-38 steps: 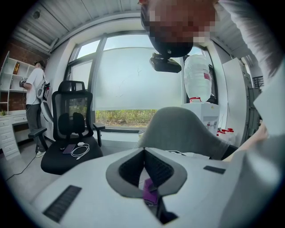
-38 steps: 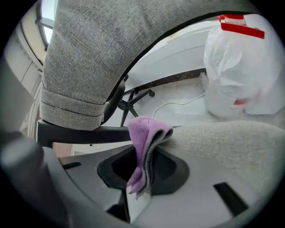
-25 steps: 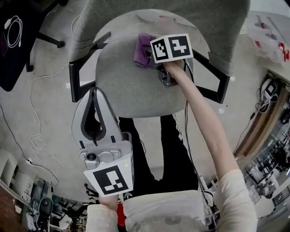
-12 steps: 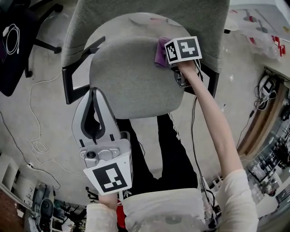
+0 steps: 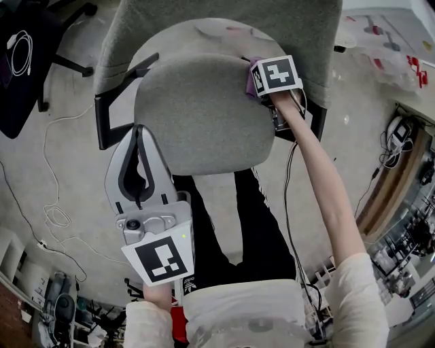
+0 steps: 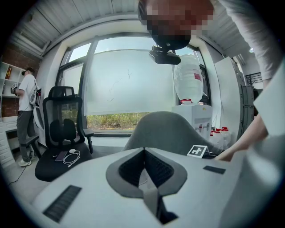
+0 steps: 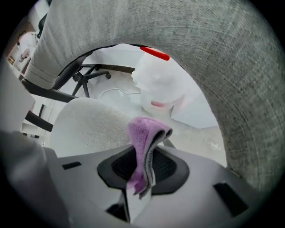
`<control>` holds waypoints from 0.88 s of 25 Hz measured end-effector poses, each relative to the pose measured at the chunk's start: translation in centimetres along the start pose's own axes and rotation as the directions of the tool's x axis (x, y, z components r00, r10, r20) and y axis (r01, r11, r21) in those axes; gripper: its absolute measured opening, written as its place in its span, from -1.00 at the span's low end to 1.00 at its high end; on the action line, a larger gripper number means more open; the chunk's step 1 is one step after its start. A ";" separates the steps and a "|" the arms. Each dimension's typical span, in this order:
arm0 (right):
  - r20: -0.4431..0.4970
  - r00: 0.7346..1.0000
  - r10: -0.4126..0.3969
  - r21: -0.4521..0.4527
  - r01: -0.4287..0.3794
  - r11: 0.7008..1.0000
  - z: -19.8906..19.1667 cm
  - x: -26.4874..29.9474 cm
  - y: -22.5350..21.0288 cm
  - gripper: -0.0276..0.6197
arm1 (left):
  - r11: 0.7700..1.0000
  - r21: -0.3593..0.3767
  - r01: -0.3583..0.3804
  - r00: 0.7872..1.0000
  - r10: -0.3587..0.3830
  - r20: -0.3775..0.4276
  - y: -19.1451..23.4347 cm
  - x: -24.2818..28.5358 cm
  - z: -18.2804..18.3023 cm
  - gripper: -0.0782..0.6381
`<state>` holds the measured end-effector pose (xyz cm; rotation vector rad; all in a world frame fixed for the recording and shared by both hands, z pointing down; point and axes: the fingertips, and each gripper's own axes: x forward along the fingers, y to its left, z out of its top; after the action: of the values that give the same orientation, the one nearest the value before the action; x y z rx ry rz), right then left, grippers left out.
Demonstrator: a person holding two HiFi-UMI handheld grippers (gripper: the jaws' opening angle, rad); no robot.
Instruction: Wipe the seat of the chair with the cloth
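Note:
The grey fabric chair seat [image 5: 194, 109] lies below me in the head view, its backrest [image 5: 224, 20] at the top. My right gripper [image 7: 145, 156] is shut on a purple cloth [image 7: 143, 136], which sticks up between its jaws. It sits at the seat's far right edge, under its marker cube [image 5: 275, 74]; only a sliver of the cloth [image 5: 253, 65] shows there. The seat [image 7: 87, 124] and the backrest [image 7: 213, 58] fill the right gripper view. My left gripper [image 5: 138, 136] hangs off the seat's near left edge, shut and holding nothing [image 6: 144, 152].
Black armrests [image 5: 112, 119] flank the seat. Cables [image 5: 58, 214] trail over the floor at left. A black office chair [image 6: 62, 129], a person standing [image 6: 26, 102] and a water dispenser [image 6: 191, 89] appear in the left gripper view. My legs [image 5: 245, 224] are in front of the seat.
The right gripper has carried the cloth from the back middle of the seat rightward to its far right edge. The left gripper has hardly moved.

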<state>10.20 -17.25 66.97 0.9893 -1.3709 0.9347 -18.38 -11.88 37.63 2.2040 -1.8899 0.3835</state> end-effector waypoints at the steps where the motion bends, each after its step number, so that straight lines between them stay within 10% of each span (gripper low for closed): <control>1: -0.004 1.000 0.005 0.020 -0.005 1.000 -0.1 0.1 -0.2 -0.64 | 1.000 0.000 -0.004 1.000 0.004 -0.002 0.2 -0.1 -0.1 -0.75; 10: 0.001 0.999 -0.032 0.060 0.031 0.998 -0.5 -0.1 -1.5 -0.64 | 0.999 0.007 -0.035 0.999 0.035 -0.016 2.3 -0.8 -0.6 -0.75; 14: 0.148 0.987 0.057 0.129 -0.076 0.989 0.9 -3.0 0.6 -0.64 | 0.998 0.011 -0.059 0.998 0.059 -0.017 3.9 -1.3 -0.7 -0.75; 18: 0.364 0.892 0.268 0.134 -0.335 0.933 3.4 -7.9 7.2 -0.64 | 0.996 0.004 -0.085 0.996 0.085 -0.007 5.5 -1.8 -1.0 -0.75; 22: 0.373 0.778 0.506 0.027 -0.554 0.832 3.7 -8.5 17.5 -0.64 | 0.994 0.017 -0.107 0.994 0.107 -0.013 6.8 -2.5 -1.2 -0.75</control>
<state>-7.53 -14.69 58.59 0.9094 -1.9792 1.3315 -25.57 -10.21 37.83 2.1101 -2.0095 0.4327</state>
